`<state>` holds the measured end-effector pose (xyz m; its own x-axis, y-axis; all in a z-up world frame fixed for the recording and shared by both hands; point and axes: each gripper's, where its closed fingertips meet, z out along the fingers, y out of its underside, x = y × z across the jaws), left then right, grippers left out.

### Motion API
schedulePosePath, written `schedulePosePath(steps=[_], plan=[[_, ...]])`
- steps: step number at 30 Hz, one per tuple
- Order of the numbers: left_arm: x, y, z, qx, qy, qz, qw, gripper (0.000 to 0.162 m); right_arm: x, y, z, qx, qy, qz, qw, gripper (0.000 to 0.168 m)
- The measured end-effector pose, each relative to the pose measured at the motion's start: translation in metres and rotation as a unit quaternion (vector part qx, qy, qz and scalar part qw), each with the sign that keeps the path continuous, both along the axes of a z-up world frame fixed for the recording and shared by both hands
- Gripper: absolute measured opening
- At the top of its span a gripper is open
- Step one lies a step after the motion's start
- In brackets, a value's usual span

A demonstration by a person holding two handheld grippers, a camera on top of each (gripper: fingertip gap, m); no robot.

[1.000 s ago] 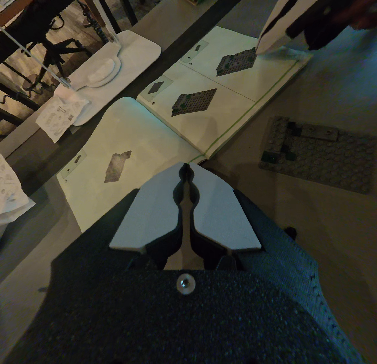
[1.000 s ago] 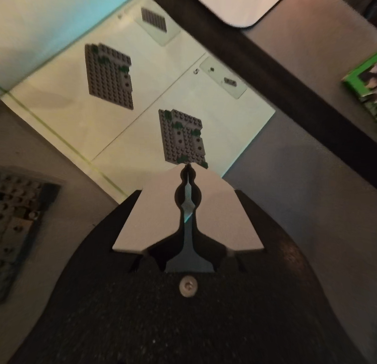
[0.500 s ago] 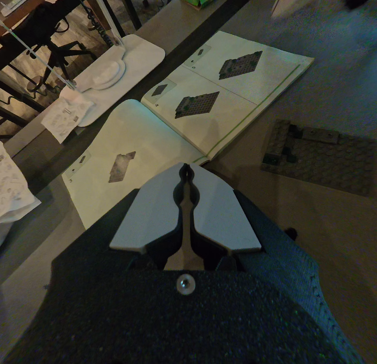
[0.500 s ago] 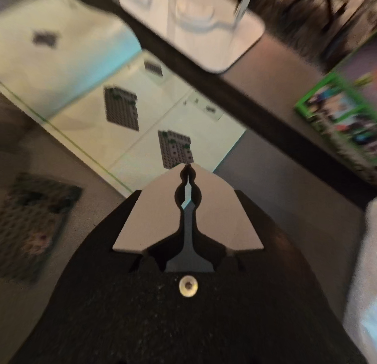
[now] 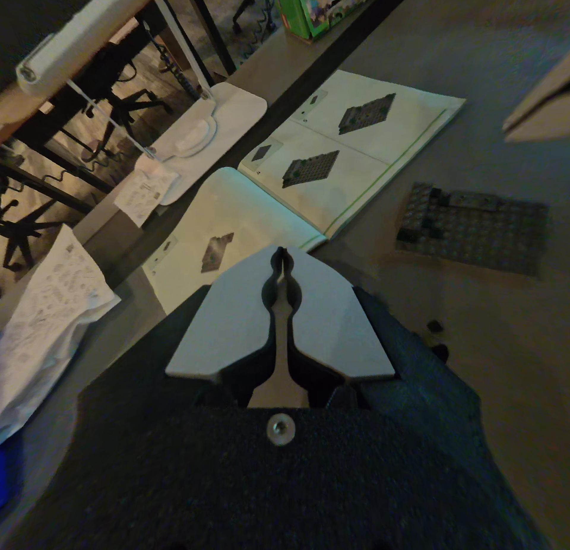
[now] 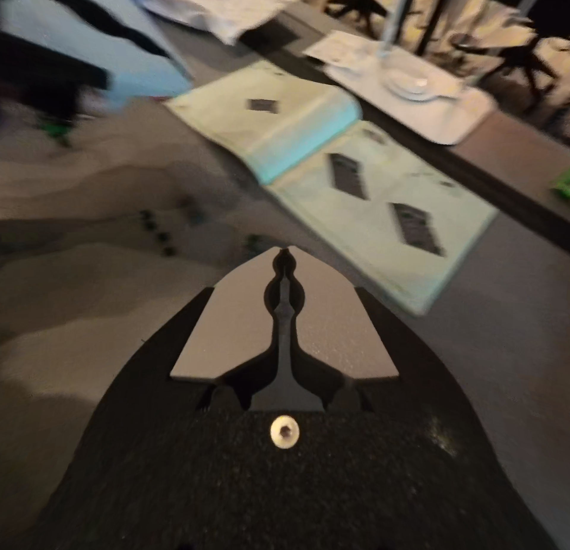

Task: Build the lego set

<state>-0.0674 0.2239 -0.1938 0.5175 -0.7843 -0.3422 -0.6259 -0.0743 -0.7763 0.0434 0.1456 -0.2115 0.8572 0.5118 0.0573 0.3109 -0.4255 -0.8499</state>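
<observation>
Both the left gripper (image 5: 282, 251) and right gripper (image 6: 284, 251) were held closed, fingertips together, nothing clamped.

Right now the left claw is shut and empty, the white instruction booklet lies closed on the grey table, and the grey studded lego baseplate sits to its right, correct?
Not quite. The white instruction booklet lies open, its pages spread, as the left wrist view shows. The rest holds: the left claw is shut and empty, and the grey studded lego baseplate sits to the booklet's right on the grey table.
</observation>
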Motion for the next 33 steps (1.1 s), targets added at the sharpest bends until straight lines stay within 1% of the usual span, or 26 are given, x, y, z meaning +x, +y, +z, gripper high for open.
schedulePosePath(steps=[4,8,13,18,22,26,27,28,29,31,33], plan=[[-0.014,-0.019,-0.007,-0.014,0.006,-0.006,1.0,0.0,-0.044,-0.02,-0.007,-0.017,0.023,0.044,0.999,0.0],[-0.028,-0.044,-0.021,-0.033,0.02,-0.014,0.999,0.0,-0.072,-0.028,-0.022,-0.031,0.01,0.072,0.997,0.002],[-0.037,-0.072,-0.039,-0.065,0.027,-0.024,0.997,0.0,-0.092,-0.024,-0.039,-0.044,-0.023,0.094,0.994,0.005],[-0.037,-0.081,-0.055,-0.082,0.032,-0.029,0.996,0.0,-0.1,-0.019,-0.048,-0.052,-0.042,0.105,0.992,0.011],[-0.035,-0.08,-0.061,-0.091,0.031,-0.033,0.995,0.0,-0.098,-0.02,-0.048,-0.049,-0.044,0.108,0.992,0.012],[-0.031,-0.078,-0.062,-0.094,0.029,-0.056,0.994,0.0,-0.082,-0.023,-0.037,-0.033,-0.04,0.113,0.992,0.013],[-0.029,-0.076,-0.061,-0.096,0.031,-0.066,0.993,0.007,-0.074,-0.024,-0.035,-0.03,-0.042,0.113,0.992,0.013],[-0.027,-0.076,-0.062,-0.105,0.034,-0.081,0.991,0.022,-0.065,-0.024,-0.033,-0.026,-0.044,0.109,0.993,0.013],[-0.024,-0.078,-0.065,-0.126,0.039,-0.101,0.986,0.028,-0.055,-0.025,-0.032,-0.024,-0.044,0.104,0.993,0.013],[-0.019,-0.077,-0.069,-0.147,0.049,-0.129,0.979,0.034,-0.035,-0.027,-0.03,-0.026,-0.038,0.09,0.995,0.013],[-0.015,-0.069,-0.074,-0.142,0.068,-0.15,0.976,0.036,-0.015,-0.03,-0.03,-0.03,-0.033,0.073,0.996,0.013]])
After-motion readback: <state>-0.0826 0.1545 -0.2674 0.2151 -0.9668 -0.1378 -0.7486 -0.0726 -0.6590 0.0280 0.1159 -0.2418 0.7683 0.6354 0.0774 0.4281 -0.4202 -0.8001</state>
